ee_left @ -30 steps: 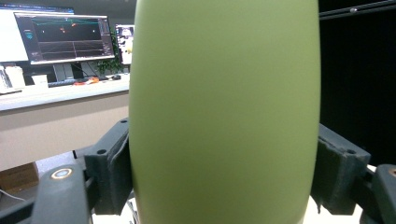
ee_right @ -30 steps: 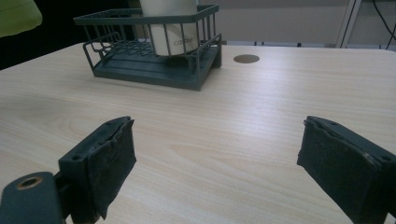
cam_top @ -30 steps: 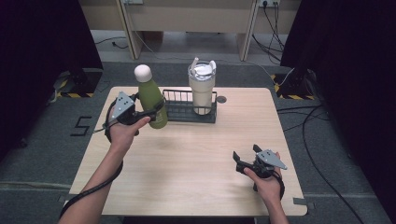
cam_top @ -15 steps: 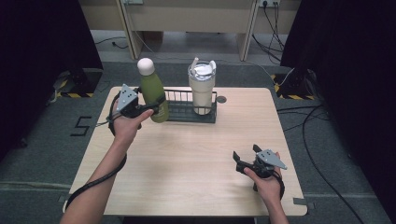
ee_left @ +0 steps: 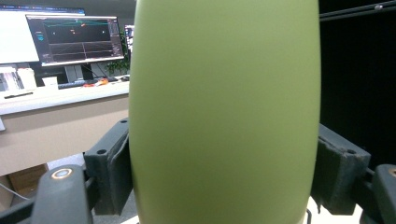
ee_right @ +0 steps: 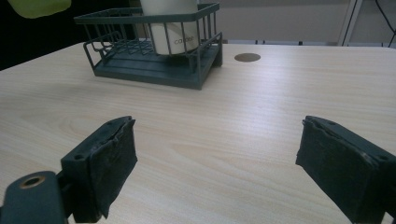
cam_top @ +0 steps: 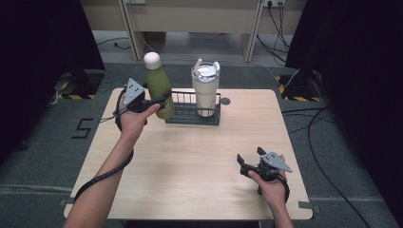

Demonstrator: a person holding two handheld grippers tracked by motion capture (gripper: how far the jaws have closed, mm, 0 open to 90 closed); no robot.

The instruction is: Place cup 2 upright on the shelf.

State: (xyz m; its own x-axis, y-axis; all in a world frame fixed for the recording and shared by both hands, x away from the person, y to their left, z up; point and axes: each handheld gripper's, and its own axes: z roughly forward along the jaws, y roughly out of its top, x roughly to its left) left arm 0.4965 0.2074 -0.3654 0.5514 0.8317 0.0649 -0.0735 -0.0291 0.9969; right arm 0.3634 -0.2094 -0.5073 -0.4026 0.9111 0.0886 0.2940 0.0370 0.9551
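Clamping green bottle (cam_top: 159, 90), left gripper (cam_top: 153, 102), upright

Light wooden desk (cam_top: 190, 161) bearing a dark wire basket (cam_top: 190, 114) at the twelve o'clock edge; a round grommet (cam_top: 225, 100) lies just beside the basket, toward one o'clock.

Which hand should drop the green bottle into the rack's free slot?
Left. The left gripper already clamps the green bottle, held above the table at the wire rack's open left end, beside the tumbler. The right gripper sits open and empty near the table's front edge, far from the rack.
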